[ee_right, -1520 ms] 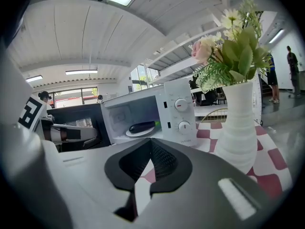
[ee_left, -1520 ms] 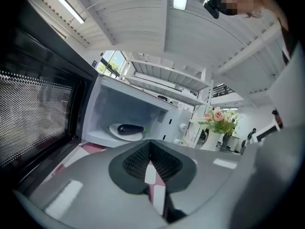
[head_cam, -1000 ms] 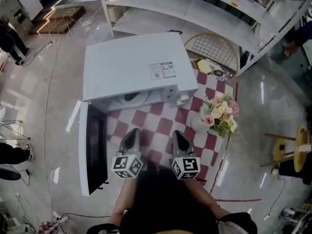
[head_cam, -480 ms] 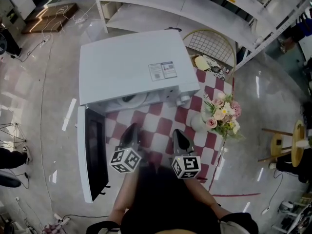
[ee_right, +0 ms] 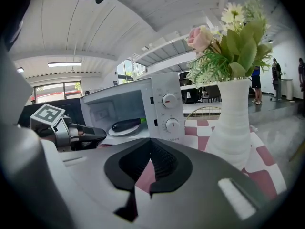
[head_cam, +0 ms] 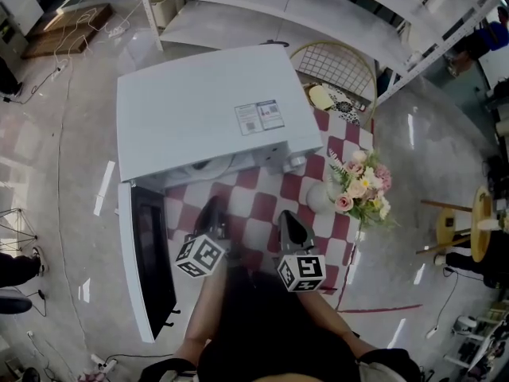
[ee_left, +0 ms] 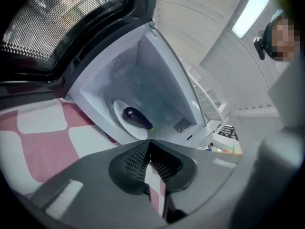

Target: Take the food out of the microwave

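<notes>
Grey left gripper (ee_left: 149, 142): jaws pressed together, nothing pinched. It is rolled to one side and aimed into the microwave's open mouth.
Right gripper (ee_right: 151, 140): jaws also tip to tip, nothing between them. It sits beside the left one, nose towards the control panel (ee_right: 167, 109) with its two knobs.
Food: dark purple eggplant (ee_left: 137, 117) with a green stem end, lying on a white plate (ee_left: 125, 126) on the cavity floor. Neither gripper touches it.
Microwave (head_cam: 203, 114): white box at the back left of the table. Its top carries a printed label.
Door (head_cam: 147, 261): swung fully open to the left, with a dark window panel. It stands just left of the left gripper.
Surface: red-and-white check tablecloth (head_cam: 262, 209) under both grippers and the microwave front.
In the way: from the right gripper view the left gripper sits across the lower left of the cavity opening; the eggplant shows above it.
Vase (ee_right: 232, 123): white and ribbed, holding pink roses and white daisies (head_cam: 359, 183). It stands just right of the microwave and near the right gripper.
Behind: round gold wire basket (head_cam: 338, 70) by the microwave's far right corner.
Room: glossy grey floor (head_cam: 64, 157), long white shelving (head_cam: 318, 6) at the back, cables trailing on the floor at left.
</notes>
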{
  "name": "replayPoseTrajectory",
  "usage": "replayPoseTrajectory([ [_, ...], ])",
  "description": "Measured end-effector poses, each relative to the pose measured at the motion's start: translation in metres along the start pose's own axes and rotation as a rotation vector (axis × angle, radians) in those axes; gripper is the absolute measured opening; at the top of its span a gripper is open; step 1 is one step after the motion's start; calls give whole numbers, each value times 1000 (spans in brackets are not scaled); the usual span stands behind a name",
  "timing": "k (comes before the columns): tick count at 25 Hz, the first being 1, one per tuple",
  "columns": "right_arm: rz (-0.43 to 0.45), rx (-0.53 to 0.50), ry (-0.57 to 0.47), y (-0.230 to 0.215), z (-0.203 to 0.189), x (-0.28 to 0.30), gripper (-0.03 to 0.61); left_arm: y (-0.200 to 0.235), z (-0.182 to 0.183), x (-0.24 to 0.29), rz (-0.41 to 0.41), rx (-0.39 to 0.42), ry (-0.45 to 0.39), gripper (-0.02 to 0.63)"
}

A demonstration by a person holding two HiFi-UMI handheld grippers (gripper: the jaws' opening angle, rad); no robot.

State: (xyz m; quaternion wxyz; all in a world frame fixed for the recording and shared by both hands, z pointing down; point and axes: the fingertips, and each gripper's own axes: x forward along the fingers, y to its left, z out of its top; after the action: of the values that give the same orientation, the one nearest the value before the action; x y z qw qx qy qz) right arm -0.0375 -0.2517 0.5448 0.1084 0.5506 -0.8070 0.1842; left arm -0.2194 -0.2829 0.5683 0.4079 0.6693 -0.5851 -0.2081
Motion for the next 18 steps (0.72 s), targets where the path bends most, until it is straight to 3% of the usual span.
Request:
replayPoseTrajectory([
  [18, -39, 7, 32, -4, -8, 13, 0, 32, 0, 26, -13, -391, -23, 11],
])
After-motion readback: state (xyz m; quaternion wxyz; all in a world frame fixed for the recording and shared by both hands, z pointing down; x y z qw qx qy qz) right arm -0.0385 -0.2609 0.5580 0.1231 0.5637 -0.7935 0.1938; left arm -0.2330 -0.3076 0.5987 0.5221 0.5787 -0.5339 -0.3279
